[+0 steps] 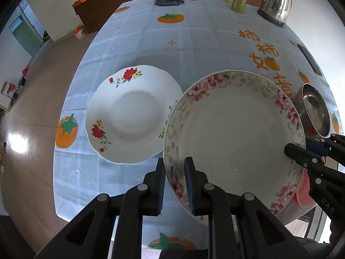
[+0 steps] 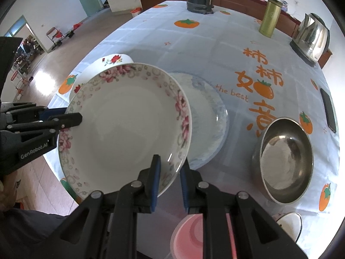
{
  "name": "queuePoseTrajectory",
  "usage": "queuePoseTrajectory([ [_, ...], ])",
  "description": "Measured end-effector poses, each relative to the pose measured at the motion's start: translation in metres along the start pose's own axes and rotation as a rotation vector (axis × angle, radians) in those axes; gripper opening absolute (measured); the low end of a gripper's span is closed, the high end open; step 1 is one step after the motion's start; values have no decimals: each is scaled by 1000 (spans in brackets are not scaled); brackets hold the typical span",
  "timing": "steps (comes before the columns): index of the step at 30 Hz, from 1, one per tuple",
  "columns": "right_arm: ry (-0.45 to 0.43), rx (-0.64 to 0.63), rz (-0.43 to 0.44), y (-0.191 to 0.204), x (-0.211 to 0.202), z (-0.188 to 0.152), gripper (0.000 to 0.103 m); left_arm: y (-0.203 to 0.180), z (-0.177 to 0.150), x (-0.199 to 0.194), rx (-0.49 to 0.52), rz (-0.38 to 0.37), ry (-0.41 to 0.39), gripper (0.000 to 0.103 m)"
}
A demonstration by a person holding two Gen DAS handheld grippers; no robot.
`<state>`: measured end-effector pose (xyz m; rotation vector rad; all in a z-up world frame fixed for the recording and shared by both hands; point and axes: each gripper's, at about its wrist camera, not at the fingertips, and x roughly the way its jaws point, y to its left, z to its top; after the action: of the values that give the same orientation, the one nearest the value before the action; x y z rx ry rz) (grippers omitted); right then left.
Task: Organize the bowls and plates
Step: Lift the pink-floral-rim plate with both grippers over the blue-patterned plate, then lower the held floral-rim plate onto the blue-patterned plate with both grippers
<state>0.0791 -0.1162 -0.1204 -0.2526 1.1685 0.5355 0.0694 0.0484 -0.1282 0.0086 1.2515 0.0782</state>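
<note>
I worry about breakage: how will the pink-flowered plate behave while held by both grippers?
The pink-flowered plate looks glazed, so probably slippery and fragile. The left gripper and right gripper pinch only opposite rims, so it may tilt.

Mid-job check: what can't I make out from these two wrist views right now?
- Blue-patterned plate: its left part is hidden behind the held pink-floral plate in the right wrist view; absent from the left view.
- Red-flower plate: mostly hidden in the right view.
- Steel bowl: cut by the fisheye edge, left view.
</note>
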Motion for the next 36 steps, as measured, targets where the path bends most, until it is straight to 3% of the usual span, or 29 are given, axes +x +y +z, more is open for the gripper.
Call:
queuePoseTrajectory([
  [36, 16, 54, -23, -30, 9, 11, 18, -21, 27, 17, 50, -2, 11, 19],
])
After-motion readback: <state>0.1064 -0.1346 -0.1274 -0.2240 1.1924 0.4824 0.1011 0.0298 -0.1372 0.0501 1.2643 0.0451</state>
